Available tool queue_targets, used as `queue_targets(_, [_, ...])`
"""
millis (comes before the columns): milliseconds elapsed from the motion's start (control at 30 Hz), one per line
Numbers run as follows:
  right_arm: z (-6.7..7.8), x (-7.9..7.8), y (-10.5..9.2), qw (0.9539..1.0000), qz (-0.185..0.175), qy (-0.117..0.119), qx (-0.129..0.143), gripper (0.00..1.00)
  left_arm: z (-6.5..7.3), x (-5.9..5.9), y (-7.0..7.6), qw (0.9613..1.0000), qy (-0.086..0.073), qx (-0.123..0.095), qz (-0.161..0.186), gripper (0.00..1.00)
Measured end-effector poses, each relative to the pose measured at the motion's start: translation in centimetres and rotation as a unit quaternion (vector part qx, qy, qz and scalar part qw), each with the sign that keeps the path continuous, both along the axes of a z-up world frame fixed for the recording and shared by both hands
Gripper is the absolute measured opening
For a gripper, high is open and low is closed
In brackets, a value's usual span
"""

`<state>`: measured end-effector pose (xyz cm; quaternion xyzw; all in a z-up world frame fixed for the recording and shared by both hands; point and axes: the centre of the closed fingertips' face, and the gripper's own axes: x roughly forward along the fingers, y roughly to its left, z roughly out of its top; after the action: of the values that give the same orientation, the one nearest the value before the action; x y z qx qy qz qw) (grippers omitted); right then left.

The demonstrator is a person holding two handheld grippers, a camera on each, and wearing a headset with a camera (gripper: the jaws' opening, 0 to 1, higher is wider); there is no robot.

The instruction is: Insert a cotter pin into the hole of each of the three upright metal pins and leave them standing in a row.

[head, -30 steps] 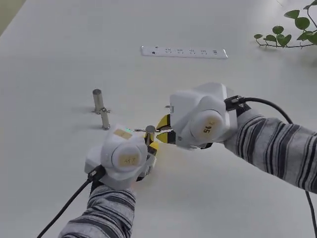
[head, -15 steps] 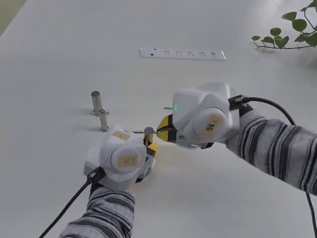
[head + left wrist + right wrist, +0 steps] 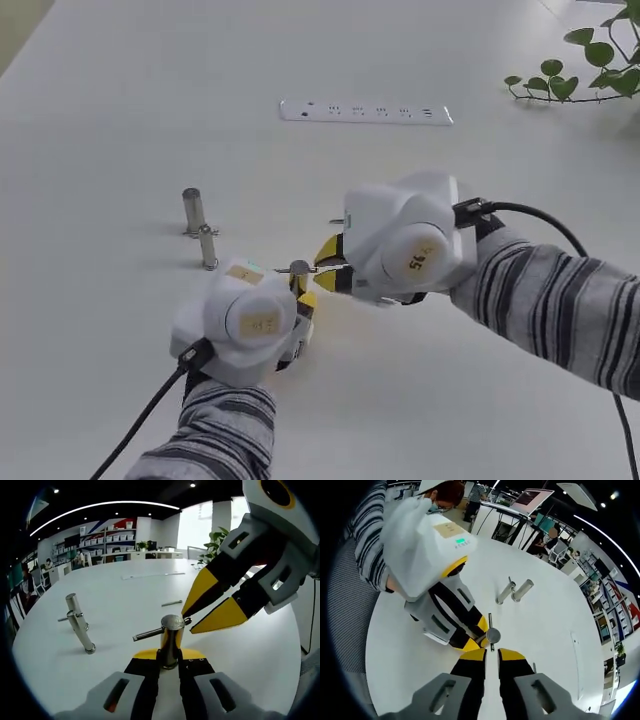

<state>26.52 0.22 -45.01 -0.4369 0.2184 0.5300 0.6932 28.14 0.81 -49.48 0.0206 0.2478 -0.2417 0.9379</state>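
Left gripper (image 3: 170, 658) clamps smooth cylindrical metal pin (image 3: 172, 630) — right gripper (image 3: 492, 655) pinches thin cotter pin (image 3: 150, 634).

Left tool (image 3: 170, 658): jaws closed on metal pin (image 3: 172, 632) base; right tool (image 3: 492, 656): right of that pin, pinching cotter pin (image 3: 150, 634)

— What is lying on the white table (image 3: 120, 110)?
— A power strip (image 3: 366, 112) is lying flat at the far side. Plant leaves (image 3: 560, 85) are trailing over the far right corner.
— And nearer?
— The far metal pin (image 3: 192, 210) is standing upright just beside the near metal pin (image 3: 208, 247). A loose cotter pin (image 3: 171, 603) is lying apart from them.
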Motion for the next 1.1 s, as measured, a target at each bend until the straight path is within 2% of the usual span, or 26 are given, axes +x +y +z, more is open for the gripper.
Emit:
queue_targets(67, [-0.1,0.0,-0.1,1.0000,-0.004,0.003,0.002,0.07,0.0,-0.1,0.0,1.0000,-0.001,0.005,-0.005,0.11])
queue_targets(200, [0.3,0.0,0.2,0.9990,-0.019,0.026,0.032,0.10,0.3,-0.4,0.2,0.9999,-0.003,0.009,-0.014,0.26])
queue_targets(300, [0.7,0.2,0.5,0.9972,-0.033,0.040,0.054,0.12,0.7,-0.7,0.4,0.9996,-0.008,0.014,-0.025,0.32])
queue_targets(400, [1.0,0.0,1.3,0.9925,-0.048,0.074,0.085,0.15,1.6,-1.4,0.5,0.9992,-0.009,0.007,-0.038,0.38])
queue_targets(500, [0.6,0.0,1.6,0.9901,-0.054,0.094,0.089,0.18,2.3,-1.9,0.8,0.9989,-0.012,0.004,-0.045,0.43])
queue_targets(733, [-0.6,0.1,2.2,0.9843,-0.070,0.132,0.094,0.16,3.7,-2.7,1.6,0.9987,-0.016,-0.011,-0.047,0.54])
queue_targets(967, [-1.1,0.3,2.3,0.9829,-0.075,0.140,0.092,0.12,5.1,-3.4,2.6,0.9983,-0.025,-0.022,-0.048,0.66])
queue_targets(1100, [-1.2,0.4,2.2,0.9817,-0.078,0.146,0.094,0.10,5.6,-3.7,2.8,0.9973,-0.034,-0.015,-0.063,0.73])
